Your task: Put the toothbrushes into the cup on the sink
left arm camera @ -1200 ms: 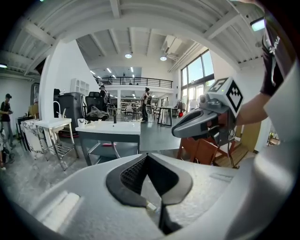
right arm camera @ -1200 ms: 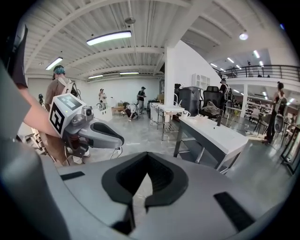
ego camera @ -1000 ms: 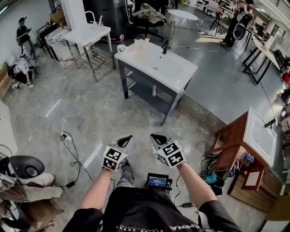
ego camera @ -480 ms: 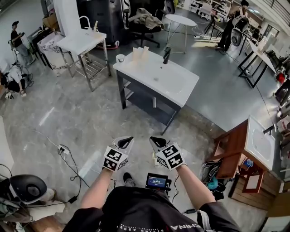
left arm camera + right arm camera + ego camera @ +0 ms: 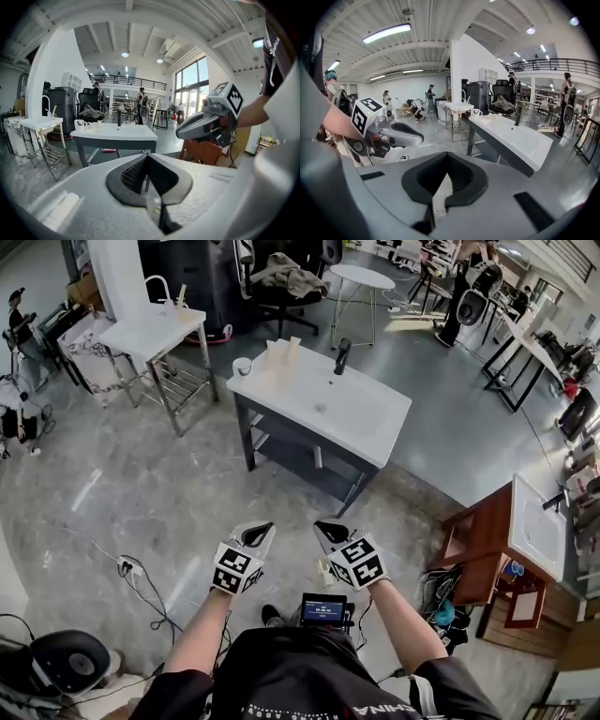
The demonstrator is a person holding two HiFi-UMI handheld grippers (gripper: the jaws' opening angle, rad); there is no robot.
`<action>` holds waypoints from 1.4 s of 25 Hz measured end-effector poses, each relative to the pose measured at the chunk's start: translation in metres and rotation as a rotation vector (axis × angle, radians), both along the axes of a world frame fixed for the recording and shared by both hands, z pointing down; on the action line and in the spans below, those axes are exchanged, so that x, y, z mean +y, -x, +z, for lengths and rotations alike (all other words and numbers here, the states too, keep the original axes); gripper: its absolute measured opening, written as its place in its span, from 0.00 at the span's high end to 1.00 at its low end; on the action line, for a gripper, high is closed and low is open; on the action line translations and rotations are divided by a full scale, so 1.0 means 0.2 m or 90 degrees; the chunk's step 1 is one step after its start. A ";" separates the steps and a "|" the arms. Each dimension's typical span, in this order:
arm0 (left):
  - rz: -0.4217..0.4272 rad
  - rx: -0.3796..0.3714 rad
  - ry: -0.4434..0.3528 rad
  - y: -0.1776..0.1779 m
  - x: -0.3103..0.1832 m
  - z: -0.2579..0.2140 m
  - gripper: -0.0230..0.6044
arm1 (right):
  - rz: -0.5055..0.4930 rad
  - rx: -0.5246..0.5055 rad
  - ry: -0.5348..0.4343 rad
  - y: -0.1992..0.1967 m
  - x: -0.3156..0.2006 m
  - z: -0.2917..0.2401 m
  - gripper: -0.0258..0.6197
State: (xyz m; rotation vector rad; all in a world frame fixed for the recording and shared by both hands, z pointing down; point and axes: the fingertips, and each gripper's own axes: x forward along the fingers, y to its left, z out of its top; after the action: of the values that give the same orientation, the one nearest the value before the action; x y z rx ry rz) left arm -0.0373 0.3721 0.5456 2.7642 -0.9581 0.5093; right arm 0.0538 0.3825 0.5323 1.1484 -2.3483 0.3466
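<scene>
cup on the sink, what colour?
White. The cup stands at a corner of the sink, and the left gripper view shows it best.

glossy grey floor [image 5: 141, 484], round white table [image 5: 361, 276]

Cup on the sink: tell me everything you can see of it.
The cup is a small white mug, glossy like ceramic, with a loop handle that shows in the left gripper view. It stands upright on the far left corner of the white sink top, clear of the basin and the black faucet. Pale upright items stand beside it; whether they touch it is unclear. Its contents are too small to make out.
</scene>
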 end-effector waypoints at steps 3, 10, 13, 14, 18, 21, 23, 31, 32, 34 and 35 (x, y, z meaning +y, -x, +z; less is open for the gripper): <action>-0.002 0.006 0.012 -0.01 -0.05 0.04 0.97 | -0.002 0.011 0.008 -0.01 -0.06 0.03 0.95; -0.016 0.009 0.028 -0.04 -0.32 0.09 0.97 | -0.026 0.015 0.019 -0.01 -0.37 0.11 0.95; -0.026 0.004 0.036 -0.03 -0.48 0.09 0.97 | -0.038 0.009 0.021 0.00 -0.55 0.12 0.95; -0.028 0.002 0.040 -0.04 -0.54 0.09 0.97 | -0.042 0.006 0.021 -0.01 -0.62 0.13 0.95; -0.030 -0.013 0.041 -0.09 -0.80 0.09 0.97 | -0.049 -0.006 0.017 -0.07 -0.90 0.13 0.95; -0.042 -0.016 0.036 -0.13 -0.98 0.07 0.97 | -0.051 -0.018 0.019 -0.12 -1.08 0.13 0.95; -0.048 -0.017 0.033 -0.16 -1.07 0.05 0.97 | -0.055 -0.027 0.020 -0.15 -1.16 0.12 0.95; -0.052 -0.035 0.038 -0.23 -1.28 0.08 0.97 | -0.060 -0.036 0.025 -0.22 -1.40 0.14 0.95; -0.056 -0.034 0.036 -0.23 -1.31 0.08 0.97 | -0.062 -0.034 0.027 -0.22 -1.42 0.14 0.95; -0.061 -0.033 0.035 -0.22 -1.36 0.09 0.97 | -0.064 -0.031 0.031 -0.22 -1.47 0.15 0.95; -0.062 -0.033 0.036 -0.22 -1.39 0.10 0.97 | -0.064 -0.029 0.032 -0.21 -1.50 0.16 0.95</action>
State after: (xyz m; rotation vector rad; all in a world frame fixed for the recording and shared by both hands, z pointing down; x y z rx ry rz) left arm 0.0067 0.0943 0.5649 2.6521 -1.0665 0.5848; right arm 0.0966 0.0833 0.5643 1.0054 -2.4117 0.3985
